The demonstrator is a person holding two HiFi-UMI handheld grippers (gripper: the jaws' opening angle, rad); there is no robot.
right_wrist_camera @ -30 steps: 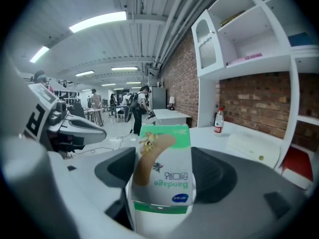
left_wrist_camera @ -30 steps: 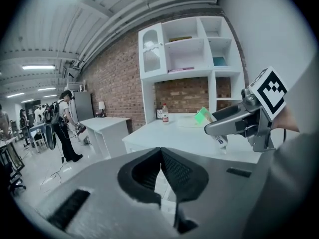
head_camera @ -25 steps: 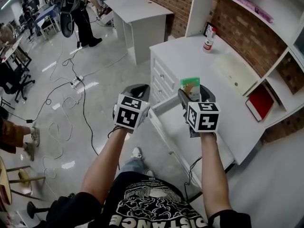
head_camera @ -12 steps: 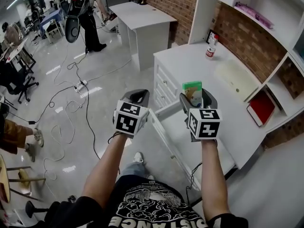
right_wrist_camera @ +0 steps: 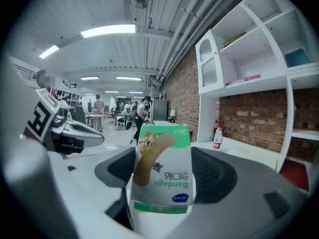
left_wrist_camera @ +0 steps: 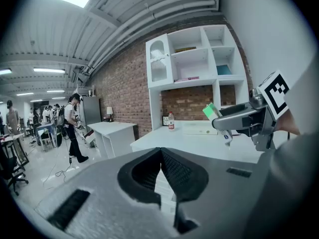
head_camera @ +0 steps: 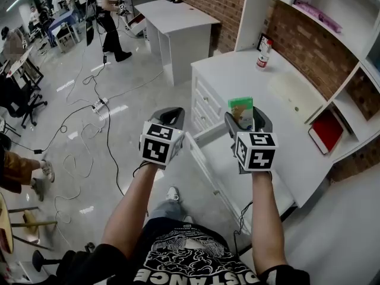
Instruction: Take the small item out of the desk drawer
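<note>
My right gripper [head_camera: 244,116] is shut on a small green-and-white bandage box [head_camera: 240,111], held upright above the open desk drawer [head_camera: 221,159]. In the right gripper view the box [right_wrist_camera: 162,168] fills the space between the jaws of that gripper [right_wrist_camera: 164,159], with its print upside down. My left gripper [head_camera: 169,116] hangs beside it to the left, over the floor by the drawer front; it is shut with nothing in it. The left gripper view shows its own jaw tips [left_wrist_camera: 161,156] meeting and the box [left_wrist_camera: 212,111] off to the right.
The white desk [head_camera: 237,79] carries a red-capped bottle [head_camera: 262,51] and a cream flat item [head_camera: 294,91]. A red book [head_camera: 325,129] lies on a low shelf at the right. Cables [head_camera: 89,105] trail over the floor at left, past another white table [head_camera: 172,16] and a standing person [head_camera: 107,16].
Both grippers stay almost where they were, the box still in the right one. The person at the back has turned and moved a little.
</note>
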